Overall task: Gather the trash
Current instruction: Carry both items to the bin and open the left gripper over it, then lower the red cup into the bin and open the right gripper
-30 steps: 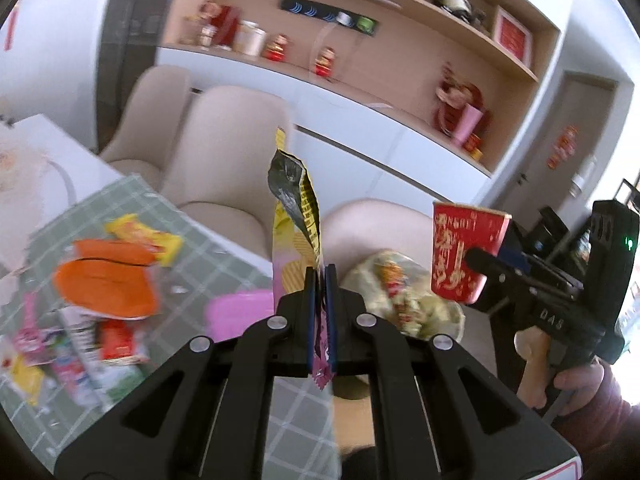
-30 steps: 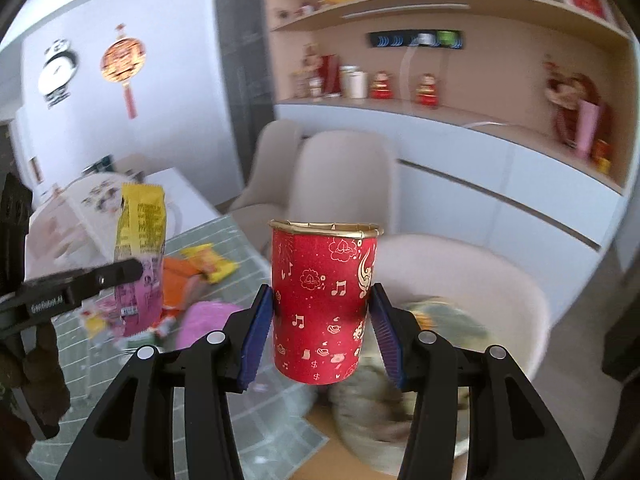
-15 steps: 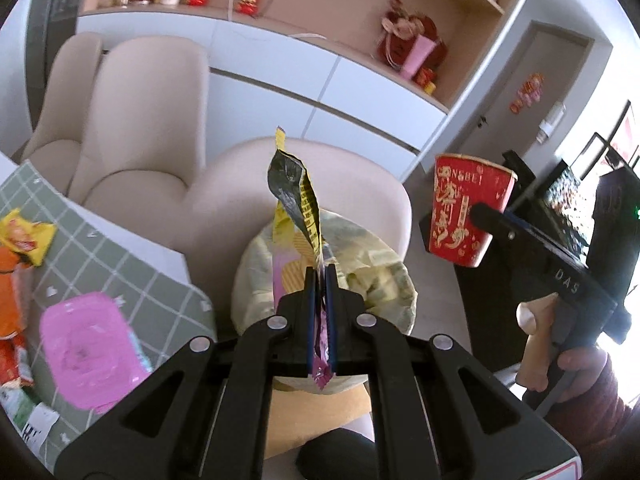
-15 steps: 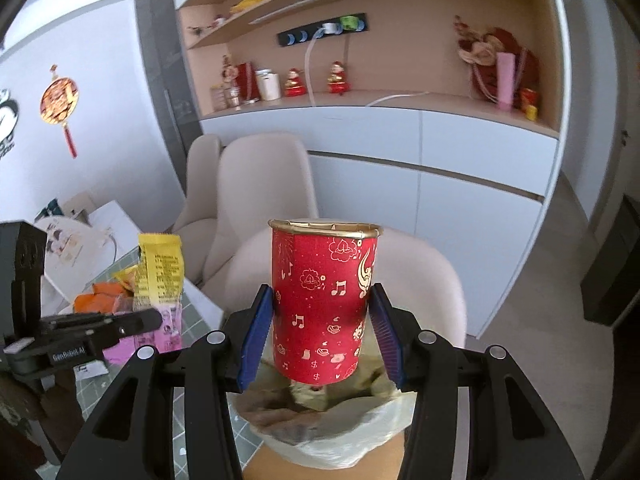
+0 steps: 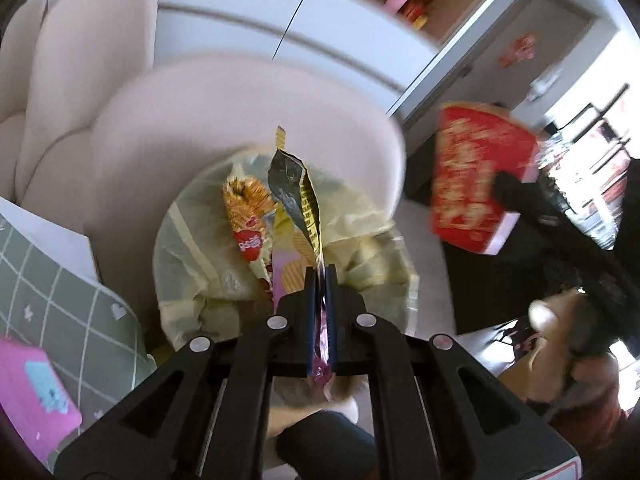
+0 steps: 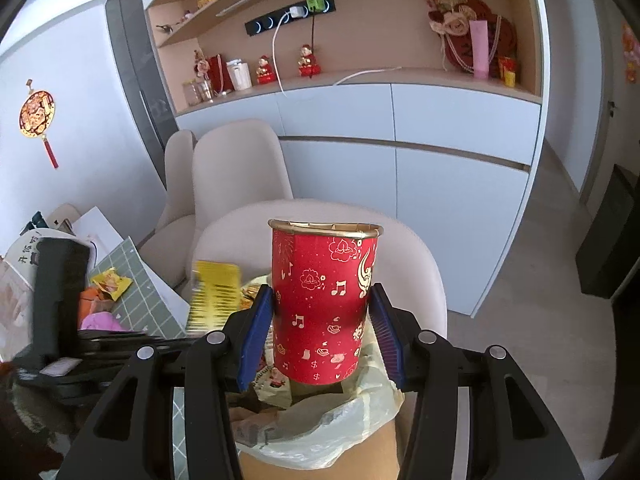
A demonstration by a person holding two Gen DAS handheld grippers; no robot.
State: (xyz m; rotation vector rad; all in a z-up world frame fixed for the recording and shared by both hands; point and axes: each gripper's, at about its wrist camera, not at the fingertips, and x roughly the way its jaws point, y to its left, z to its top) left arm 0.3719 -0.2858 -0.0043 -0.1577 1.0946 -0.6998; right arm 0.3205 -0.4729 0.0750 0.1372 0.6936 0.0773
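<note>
Both hands have swung from the desk (image 5: 60, 280) to the lined trash bin (image 5: 360, 220) at frame centre. The left claw (image 5: 320, 280) stays clamped on a snack wrapper (image 5: 298, 192), the right claw (image 6: 324, 332) on a red paper cup (image 6: 324, 304); both look ready to drop.

Left gripper (image 5: 320, 280) showing black angular finger arms, round silver screws, thin blue pads, right gripper (image 6: 324, 320) showing matching black arms, ribbed blue pads, dark red sleeve (image 5: 592, 412) appearing at four o'clock.
</note>
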